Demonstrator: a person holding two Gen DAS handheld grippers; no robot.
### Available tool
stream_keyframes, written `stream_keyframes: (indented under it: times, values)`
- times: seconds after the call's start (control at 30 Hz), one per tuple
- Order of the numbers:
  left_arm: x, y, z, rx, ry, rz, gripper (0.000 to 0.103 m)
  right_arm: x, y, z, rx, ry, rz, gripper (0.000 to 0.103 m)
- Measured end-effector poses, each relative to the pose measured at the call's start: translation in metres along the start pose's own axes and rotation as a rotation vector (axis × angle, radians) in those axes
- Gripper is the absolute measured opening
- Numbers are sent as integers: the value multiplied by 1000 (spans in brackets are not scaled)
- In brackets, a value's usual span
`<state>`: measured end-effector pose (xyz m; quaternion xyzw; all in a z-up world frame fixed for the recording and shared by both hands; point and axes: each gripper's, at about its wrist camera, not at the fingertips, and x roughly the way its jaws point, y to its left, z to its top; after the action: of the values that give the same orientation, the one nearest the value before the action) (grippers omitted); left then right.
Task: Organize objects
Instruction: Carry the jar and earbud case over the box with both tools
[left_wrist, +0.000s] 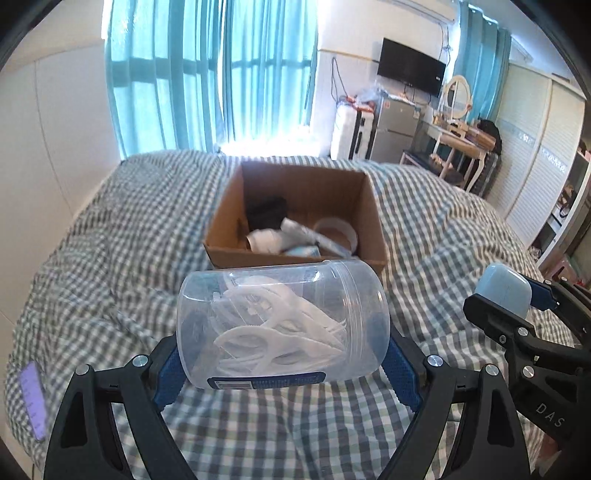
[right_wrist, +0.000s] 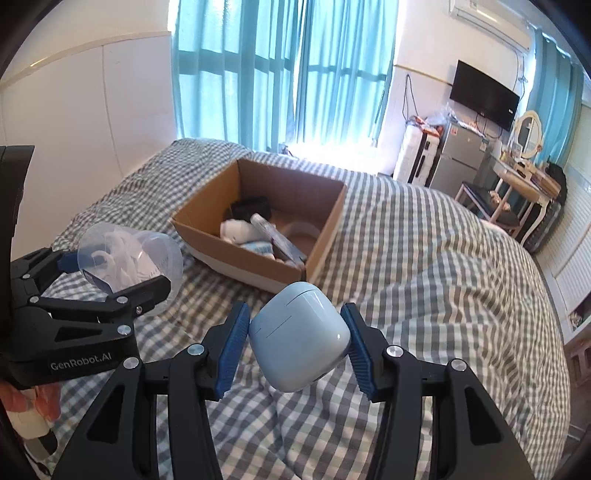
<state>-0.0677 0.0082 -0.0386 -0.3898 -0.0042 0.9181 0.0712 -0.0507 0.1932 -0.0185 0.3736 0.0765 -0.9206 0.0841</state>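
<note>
Left gripper clamps jar, right gripper pinches probably an earbud case, above checked bed

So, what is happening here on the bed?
A person is tidying loose items into an open cardboard box on a checked bedspread. The left claw is shut on a clear plastic jar of white clips, held on its side. The right claw is shut on a light blue earbud case. Both are held above the bed, short of the box, which already holds several items.
</note>
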Motion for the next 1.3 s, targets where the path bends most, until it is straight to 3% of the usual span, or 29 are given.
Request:
stream_keyframes:
  times: [0.43,0.67,1.0,1.3]
  values:
    - [-17,12,61,71,-111,19,91,-4,2,57,-13,-51,9,51]
    - [3,22,95,92,-148,30,91,18,-6,95,17,-72,21,51]
    - [68,22,126,175,-144,31,91,97,-28,136,89,-28,41,51]
    - [151,23,134,201,-66,1,91,182,-35,159,115,28,55,51]
